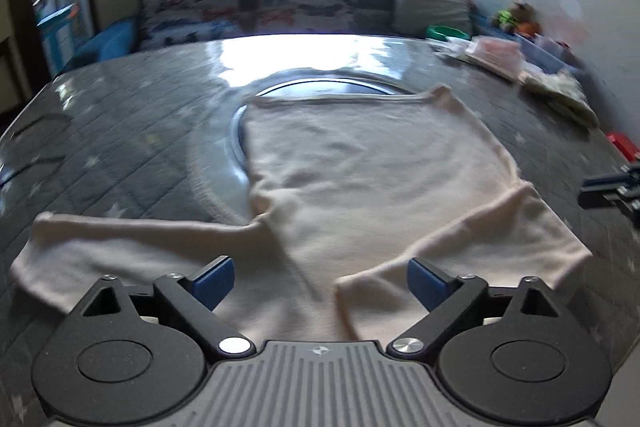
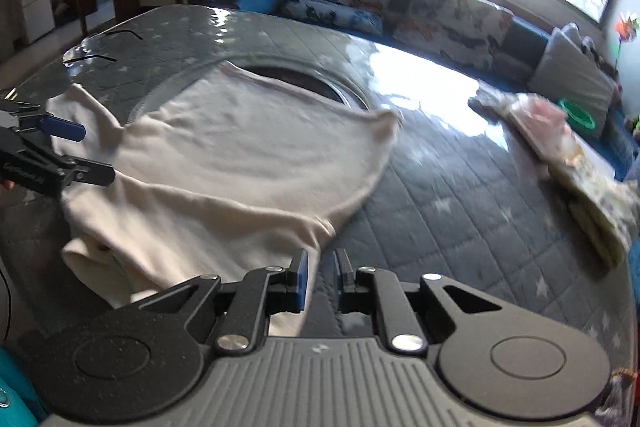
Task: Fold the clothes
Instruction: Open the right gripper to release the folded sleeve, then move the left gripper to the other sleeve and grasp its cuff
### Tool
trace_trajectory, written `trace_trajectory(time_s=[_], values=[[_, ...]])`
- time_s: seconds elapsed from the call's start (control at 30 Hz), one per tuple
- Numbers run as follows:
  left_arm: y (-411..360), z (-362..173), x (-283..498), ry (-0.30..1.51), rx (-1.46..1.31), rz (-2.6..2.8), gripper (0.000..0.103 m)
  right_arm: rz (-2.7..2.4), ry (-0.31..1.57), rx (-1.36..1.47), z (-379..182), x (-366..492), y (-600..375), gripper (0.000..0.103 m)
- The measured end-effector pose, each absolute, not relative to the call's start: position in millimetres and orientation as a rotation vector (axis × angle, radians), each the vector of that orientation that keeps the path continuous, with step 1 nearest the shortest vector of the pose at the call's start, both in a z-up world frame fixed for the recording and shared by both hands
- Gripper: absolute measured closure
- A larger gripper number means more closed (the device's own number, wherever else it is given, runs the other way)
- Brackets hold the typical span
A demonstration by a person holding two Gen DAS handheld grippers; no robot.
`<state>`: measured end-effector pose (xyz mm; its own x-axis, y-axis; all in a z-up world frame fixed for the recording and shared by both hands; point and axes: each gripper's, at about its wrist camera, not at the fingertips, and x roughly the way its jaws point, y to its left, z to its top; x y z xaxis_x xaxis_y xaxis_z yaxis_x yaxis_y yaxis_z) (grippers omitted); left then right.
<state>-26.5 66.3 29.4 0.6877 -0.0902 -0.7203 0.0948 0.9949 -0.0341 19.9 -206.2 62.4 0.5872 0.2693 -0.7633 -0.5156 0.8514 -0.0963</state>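
Your left claw [image 1: 320,283] hangs wide open and empty directly over the near end of the cream garment [image 1: 360,167], which runs lengthwise away across the tabletop [image 1: 120,131]. Your right claw [image 2: 320,279], nearly closed and empty, sits at its right edge.

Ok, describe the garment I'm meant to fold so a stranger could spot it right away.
Start at the big grey quilted table with a round metal ring set in its middle. Spread flat over that ring lies the cream long-sleeved knit top. Unlike the patterned folded cloth stack near the table's far edge, it is plain and unfolded.
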Motion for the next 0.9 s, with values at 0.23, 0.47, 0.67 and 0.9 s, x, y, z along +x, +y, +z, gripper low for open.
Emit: trace_trajectory(time_s=[0.23, 0.47, 0.67, 0.9], values=[[51.6, 22.6, -23.3, 0.810, 0.113, -0.162, 0.024, 0.536, 0.805, -0.331, 46.2, 40.6, -204.7, 0.086], [48.3, 17.2, -21.9, 0.819, 0.143, -0.223, 0.043, 0.627, 0.802, -0.346, 33.7, 61.6, -188.5, 0.082], [45.7, 16.0, -23.0, 0.817, 0.165, -0.260, 0.061, 0.704, 0.800, -0.405, 30.0, 67.2, -180.3, 0.073], [48.6, 17.8, -24.4, 0.803, 0.174, -0.269, 0.082, 0.732, 0.811, -0.434, 25.1, 71.0, -178.6, 0.080]])
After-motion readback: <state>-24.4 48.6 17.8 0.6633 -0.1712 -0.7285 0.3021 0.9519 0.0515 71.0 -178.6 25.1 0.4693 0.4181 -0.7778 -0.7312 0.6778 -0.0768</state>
